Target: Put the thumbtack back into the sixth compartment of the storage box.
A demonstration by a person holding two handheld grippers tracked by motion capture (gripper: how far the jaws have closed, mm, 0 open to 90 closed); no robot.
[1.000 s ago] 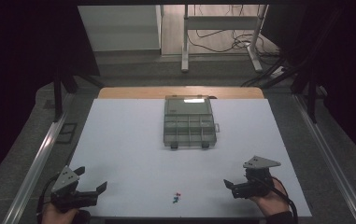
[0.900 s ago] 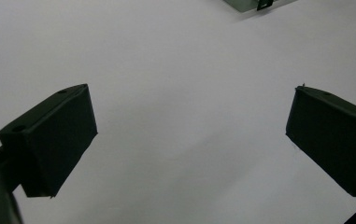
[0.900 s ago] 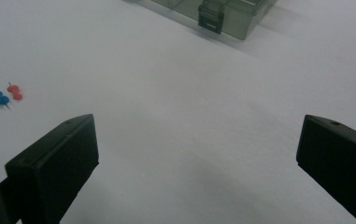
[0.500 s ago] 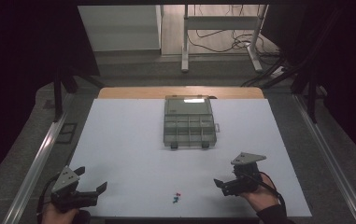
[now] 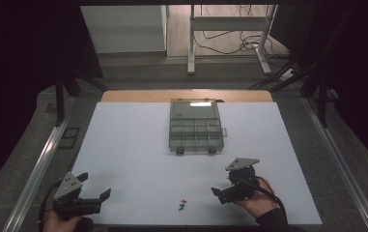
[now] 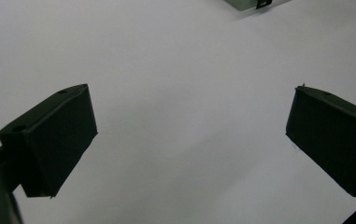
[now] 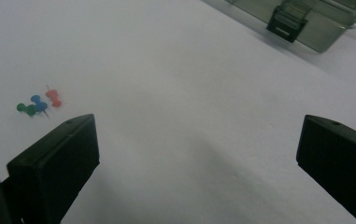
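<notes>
Right tongs (image 5: 219,194) hover low over the white table (image 5: 133,145), near its front edge, right of centre, jaws wide apart and holding nothing. They point left toward three pushpins (image 5: 182,206) lying loose on the table just in front of the person, near the tongs but not touching them. In the right gripper view the pins sit beyond the left jaw: a red pin (image 7: 53,97), a blue pin (image 7: 38,102) and a green pin (image 7: 26,109), bunched together, blue and green touching or nearly so, red just beside them.

Left tongs (image 5: 105,197) are at the front left corner of the table, jaws also wide apart, empty, bare table between them in the left gripper view.

A clear compartment box (image 5: 195,126) sits at the middle of the table, well apart from the pins and both tongs; its latch (image 7: 286,21) faces the person.
</notes>
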